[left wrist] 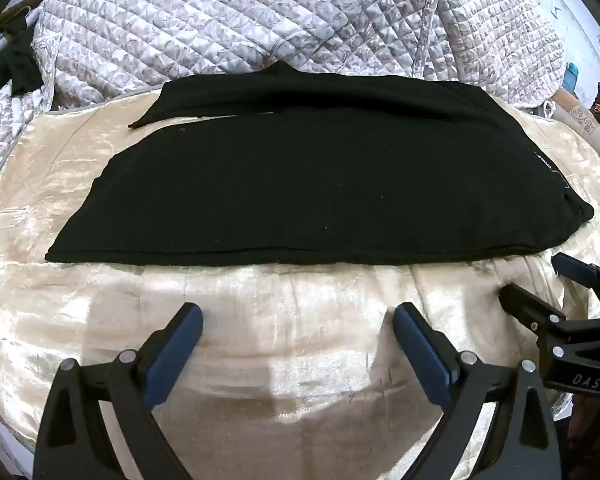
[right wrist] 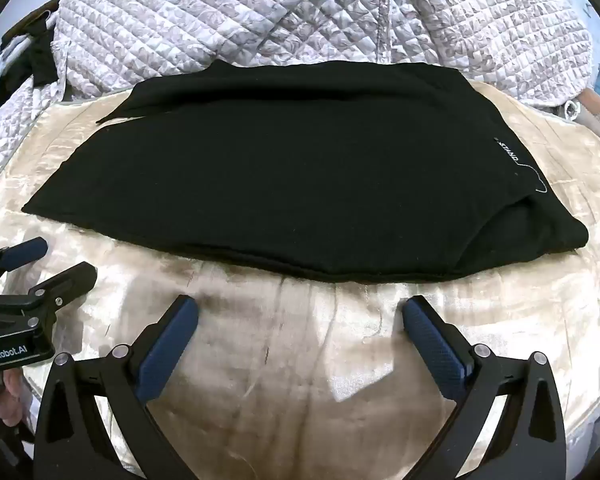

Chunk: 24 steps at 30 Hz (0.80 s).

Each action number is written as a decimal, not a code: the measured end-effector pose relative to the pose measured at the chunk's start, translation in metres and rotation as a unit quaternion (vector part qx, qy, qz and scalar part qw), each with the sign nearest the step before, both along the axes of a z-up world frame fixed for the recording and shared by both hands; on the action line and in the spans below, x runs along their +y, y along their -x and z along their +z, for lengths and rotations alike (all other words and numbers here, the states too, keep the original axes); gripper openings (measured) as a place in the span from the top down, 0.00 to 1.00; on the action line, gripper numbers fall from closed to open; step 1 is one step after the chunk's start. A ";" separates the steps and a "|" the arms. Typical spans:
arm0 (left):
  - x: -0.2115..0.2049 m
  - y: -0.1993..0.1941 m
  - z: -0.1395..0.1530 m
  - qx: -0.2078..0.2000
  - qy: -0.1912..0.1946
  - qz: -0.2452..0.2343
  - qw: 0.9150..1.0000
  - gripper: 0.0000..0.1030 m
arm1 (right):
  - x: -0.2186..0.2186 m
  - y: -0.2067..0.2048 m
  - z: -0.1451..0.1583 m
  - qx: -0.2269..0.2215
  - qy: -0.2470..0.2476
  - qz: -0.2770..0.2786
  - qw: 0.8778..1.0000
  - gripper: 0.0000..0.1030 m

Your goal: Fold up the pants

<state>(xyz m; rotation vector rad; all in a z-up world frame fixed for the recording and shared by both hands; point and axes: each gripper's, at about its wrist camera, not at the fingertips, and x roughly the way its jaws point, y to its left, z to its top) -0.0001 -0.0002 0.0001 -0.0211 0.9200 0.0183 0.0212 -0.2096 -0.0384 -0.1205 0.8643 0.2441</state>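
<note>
the black pants [left wrist: 300, 184] lie folded flat across a shiny cream bedspread [left wrist: 284, 344], their long edge running left to right just beyond both grippers; a narrow strip of the cloth pokes out at the far left corner, and a small white label [right wrist: 509, 151] with lettering sits near the right end; a thin white thread curls just past that label; behind the pants a quilted grey-and-white cover [left wrist: 228, 20] is heaped up, touching their far edge; the left gripper [left wrist: 298, 320] hangs over the bare bedspread on the near side of the pants, jaws spread wide, nothing between its blue pads, clear of the cloth; the right gripper [right wrist: 300, 314] does the same beside it, jaws likewise wide and empty, its tips near the pants' front edge but apart from it; each gripper shows at the edge of the other's view; a bit of the person's hand [right wrist: 8, 400] shows beneath the left gripper's body in the right wrist view; dark clothing [left wrist: 18, 64] hangs at the far left.
</note>
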 end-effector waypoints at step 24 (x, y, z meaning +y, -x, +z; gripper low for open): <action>-0.005 0.000 0.000 -0.001 -0.003 -0.004 1.000 0.02 | 0.001 0.003 0.002 -0.007 -0.002 -0.005 1.000 0.00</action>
